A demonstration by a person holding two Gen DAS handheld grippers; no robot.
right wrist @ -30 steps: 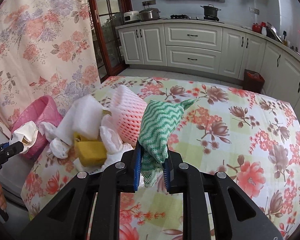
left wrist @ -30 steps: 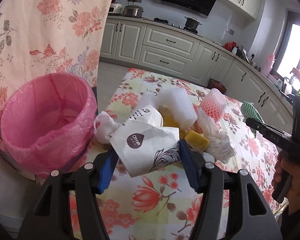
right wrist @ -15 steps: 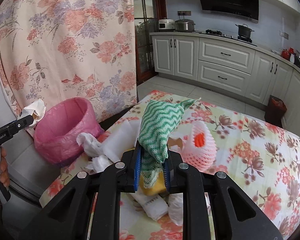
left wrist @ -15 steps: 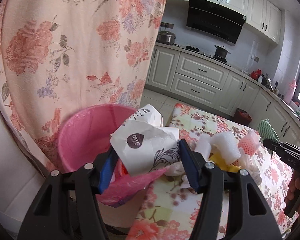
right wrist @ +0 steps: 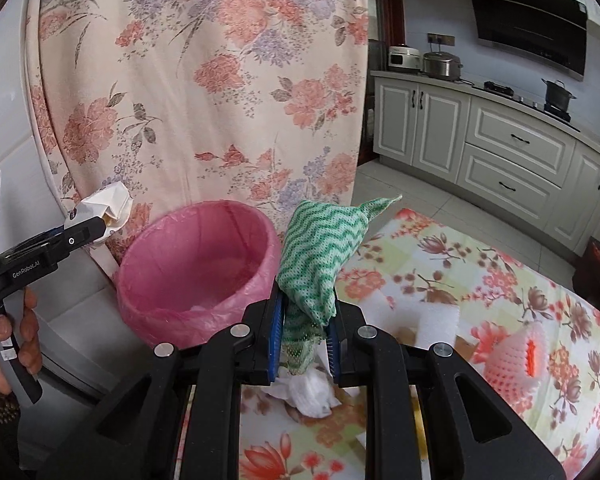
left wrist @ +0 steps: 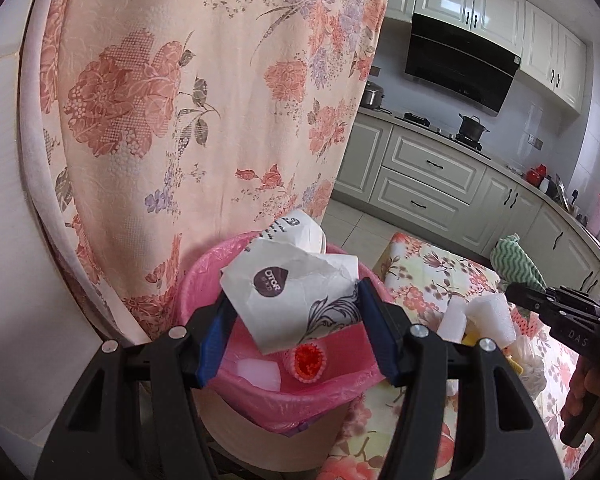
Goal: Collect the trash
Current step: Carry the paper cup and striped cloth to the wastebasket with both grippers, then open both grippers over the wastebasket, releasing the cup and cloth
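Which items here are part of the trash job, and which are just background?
Job:
- pink-lined bin
- white paper bag in left hand-held gripper
- green cloth in right hand-held gripper
- foam net sleeve, white foam blocks, crumpled tissue on the table

Background:
- floral curtain
- range hood
- black pot
- rice cooker

Pretty standard kitchen: cream panelled cabinets (right wrist: 512, 148) with dark handles run along the back wall, a black glass range hood (left wrist: 460, 64) hangs above the hob with a dark pot (left wrist: 473, 127) on it. Pale tiled floor (right wrist: 404, 184), daylight everywhere. A big peach floral curtain (left wrist: 204, 100) fills the left side.
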